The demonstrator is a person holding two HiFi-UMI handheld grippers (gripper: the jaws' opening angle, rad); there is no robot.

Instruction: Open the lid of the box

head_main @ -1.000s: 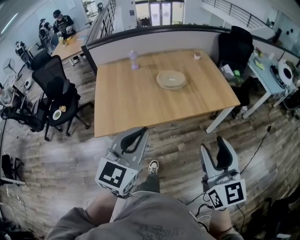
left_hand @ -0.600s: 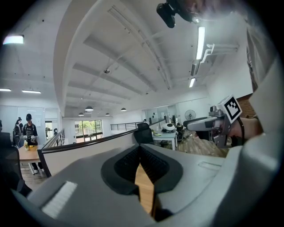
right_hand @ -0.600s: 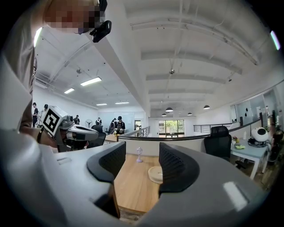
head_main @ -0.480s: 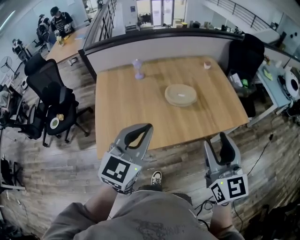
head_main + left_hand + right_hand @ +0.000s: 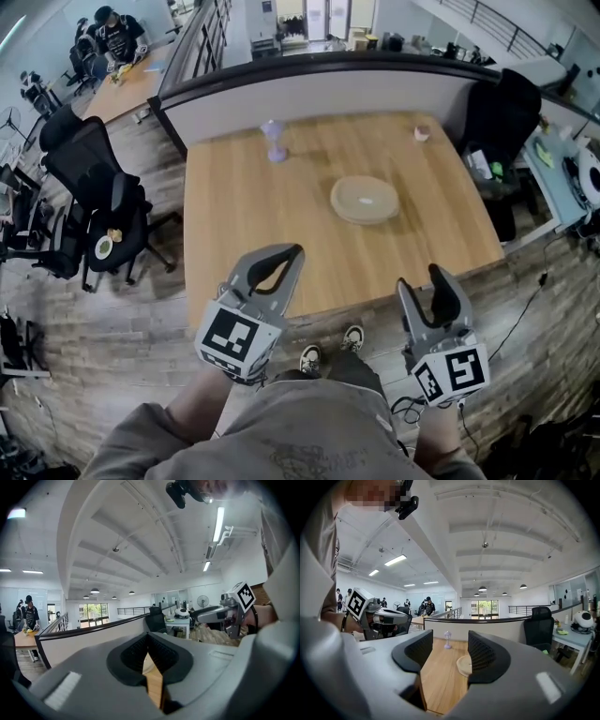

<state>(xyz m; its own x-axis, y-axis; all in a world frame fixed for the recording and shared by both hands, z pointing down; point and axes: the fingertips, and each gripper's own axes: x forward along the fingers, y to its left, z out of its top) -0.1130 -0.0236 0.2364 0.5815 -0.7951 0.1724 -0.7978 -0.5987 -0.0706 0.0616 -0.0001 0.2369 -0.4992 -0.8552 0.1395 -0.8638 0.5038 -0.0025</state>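
The box (image 5: 365,200) is a round, flat, beige container with its lid on, lying right of centre on the wooden table (image 5: 234,225). Both grippers hang before the table's near edge, well short of the box. My left gripper (image 5: 293,251) has its jaws pressed together and holds nothing; in the left gripper view (image 5: 149,652) only a sliver of tabletop shows between them. My right gripper (image 5: 424,284) stands open and empty. In the right gripper view (image 5: 450,654) the box (image 5: 462,665) sits between the jaws, far ahead.
A small lilac lamp-like ornament (image 5: 273,141) stands at the table's back left, and a little pink cup (image 5: 422,133) at the back right. A partition (image 5: 309,89) runs behind the table. Black office chairs (image 5: 94,178) flank it, and my shoes (image 5: 352,337) are by its front edge.
The table and box have drawn nearer as I stepped forward. Both grippers now reach up to the table's front edge. Their jaws stand as before.
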